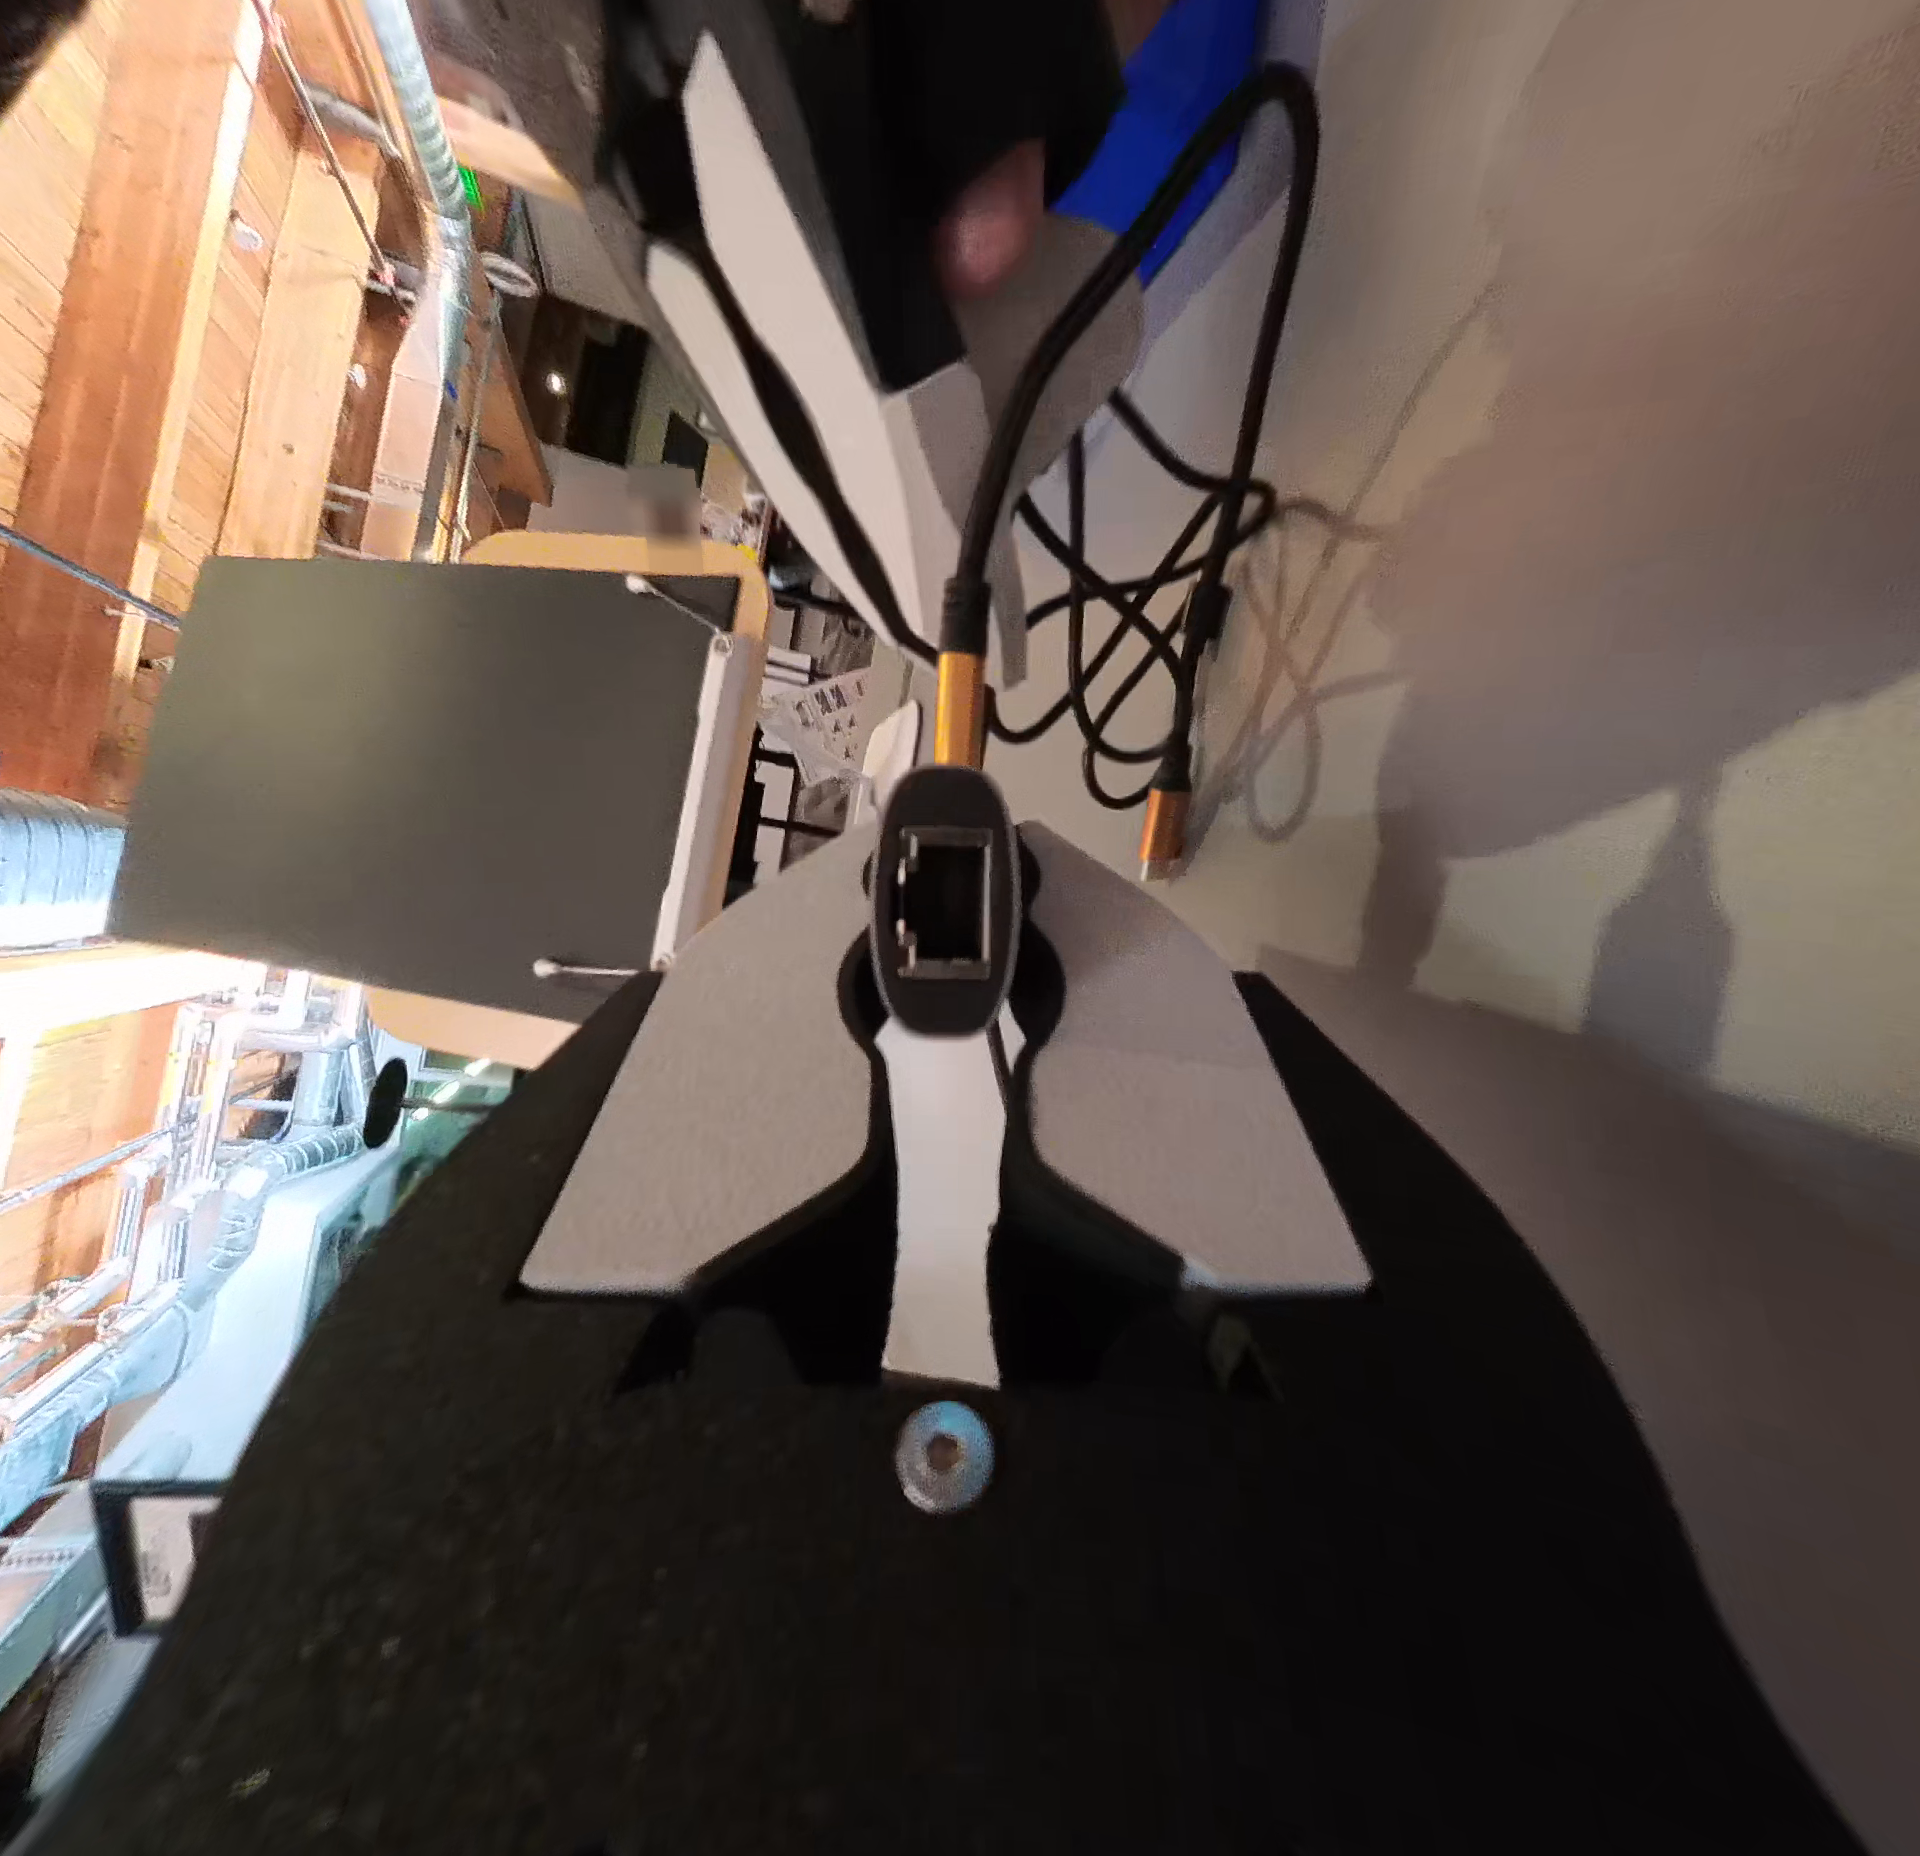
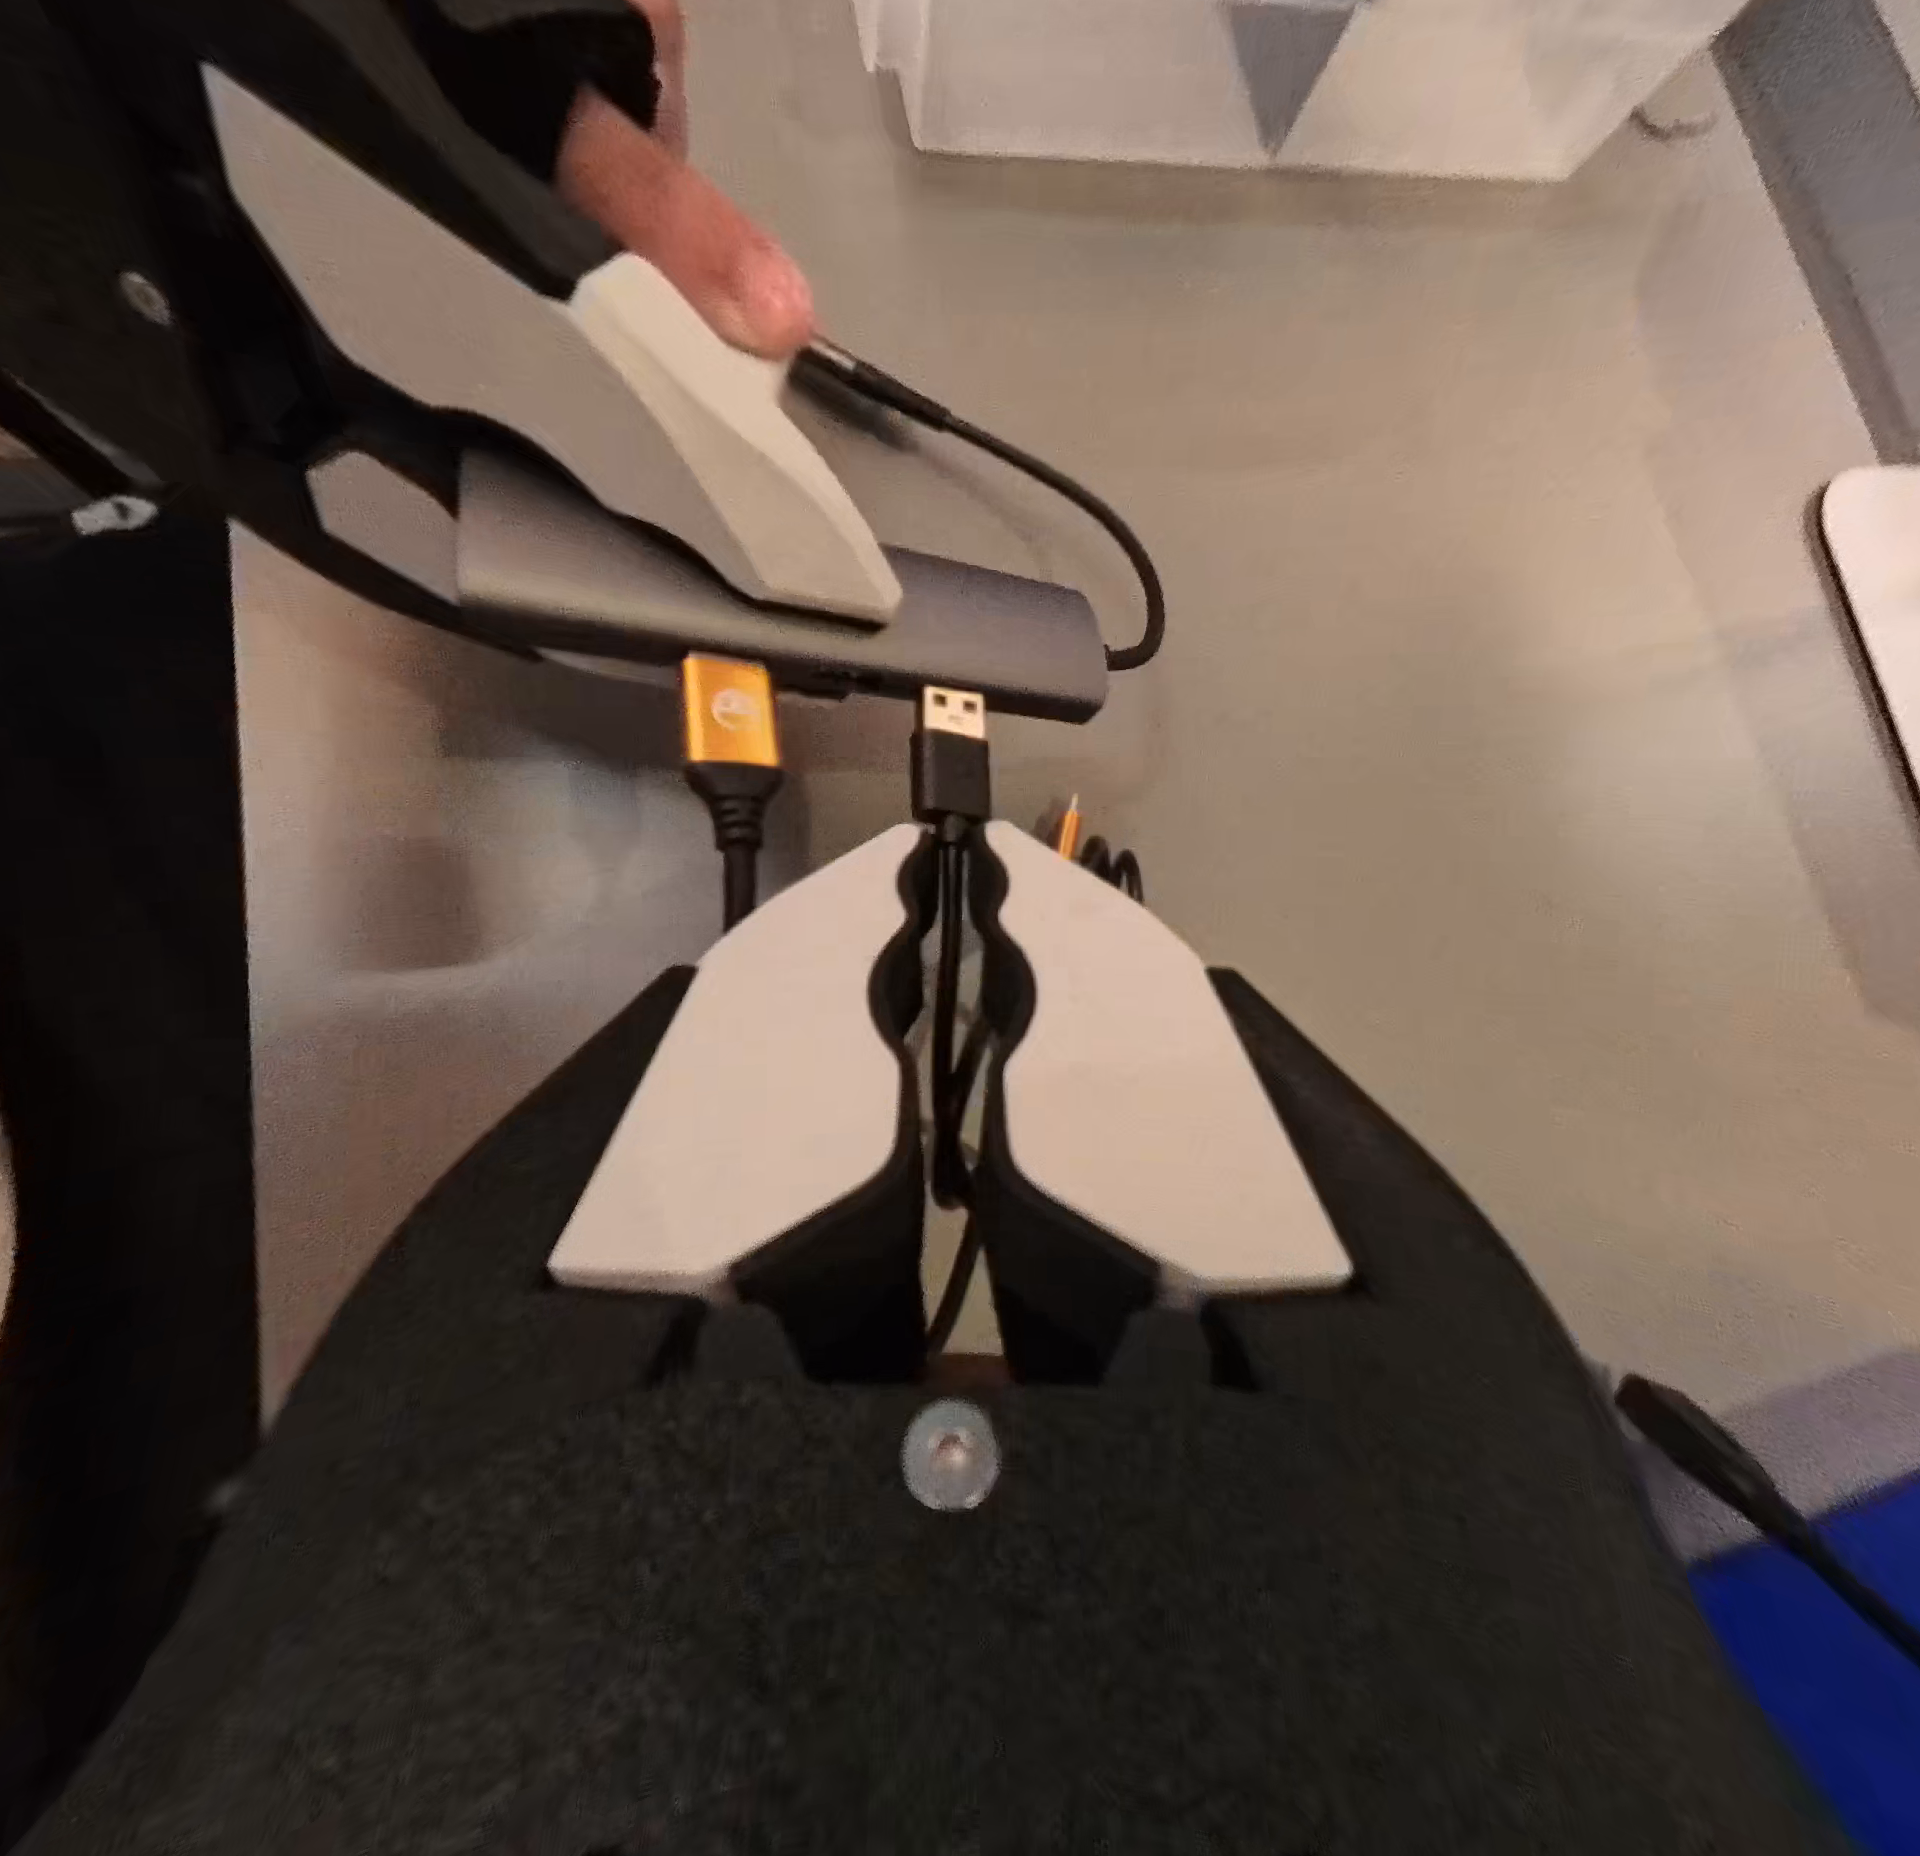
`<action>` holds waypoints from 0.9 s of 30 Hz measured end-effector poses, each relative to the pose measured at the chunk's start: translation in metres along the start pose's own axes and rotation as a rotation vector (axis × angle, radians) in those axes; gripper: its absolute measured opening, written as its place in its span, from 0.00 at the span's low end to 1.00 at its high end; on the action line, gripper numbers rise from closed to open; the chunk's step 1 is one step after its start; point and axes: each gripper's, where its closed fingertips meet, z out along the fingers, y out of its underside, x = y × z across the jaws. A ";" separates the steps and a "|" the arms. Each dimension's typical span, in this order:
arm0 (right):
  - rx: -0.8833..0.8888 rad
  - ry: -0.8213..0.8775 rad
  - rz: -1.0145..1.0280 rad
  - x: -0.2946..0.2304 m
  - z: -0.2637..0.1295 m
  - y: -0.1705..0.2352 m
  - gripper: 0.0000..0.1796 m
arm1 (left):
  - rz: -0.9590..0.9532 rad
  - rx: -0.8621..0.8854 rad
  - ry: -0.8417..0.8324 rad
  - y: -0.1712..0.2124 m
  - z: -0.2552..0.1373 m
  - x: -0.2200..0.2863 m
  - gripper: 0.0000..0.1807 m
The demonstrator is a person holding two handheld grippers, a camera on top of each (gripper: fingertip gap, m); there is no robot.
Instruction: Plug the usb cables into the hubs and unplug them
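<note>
- Nearest in the right wrist view, the right hand-held gripper was closed on the black usb cable, which ran down the middle of the frame between its white fingers, pinched just below the black usb plug.
- The bare metal tip of that plug sat right at the lower edge of the grey hub, at centre frame; whether it had entered a port could not be told. I judged the step in hand to be either seating this plug or drawing it out.
- If seating, the next move would call for keeping the plug square to the port and pushing straight up the frame while the hub was held firm.
- Just left of it, an orange-sleeved plug was already in the hub.
- Beyond, at upper left, the left hand-held gripper clamped the hub flat between its fingers, reaching in from the upper left corner, a person's finger resting on it.
- In the left wrist view that gripper's own fingers were closed on the hub's end, its square socket at centre frame.
- Farther off, loose black cables with another orange plug lay on the pale worktop at right of centre.
</note>
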 end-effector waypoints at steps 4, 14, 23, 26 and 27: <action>0.144 -0.087 0.032 0.000 -0.003 -0.003 0.03 | 0.014 0.044 -0.014 -0.006 -0.005 -0.004 0.09; 0.153 -0.128 -0.007 -0.006 -0.010 -0.007 0.03 | 0.125 0.085 -0.024 -0.014 -0.008 -0.001 0.09; 0.161 -0.178 -0.086 -0.015 -0.011 0.000 0.03 | 0.052 0.154 -0.003 -0.018 -0.011 0.006 0.10; 0.156 -0.203 -0.079 -0.017 -0.010 0.002 0.03 | 0.039 0.147 0.003 -0.014 -0.009 0.009 0.09; 0.169 -0.233 -0.078 -0.022 -0.011 0.000 0.03 | 0.031 0.133 0.001 -0.011 -0.007 0.009 0.10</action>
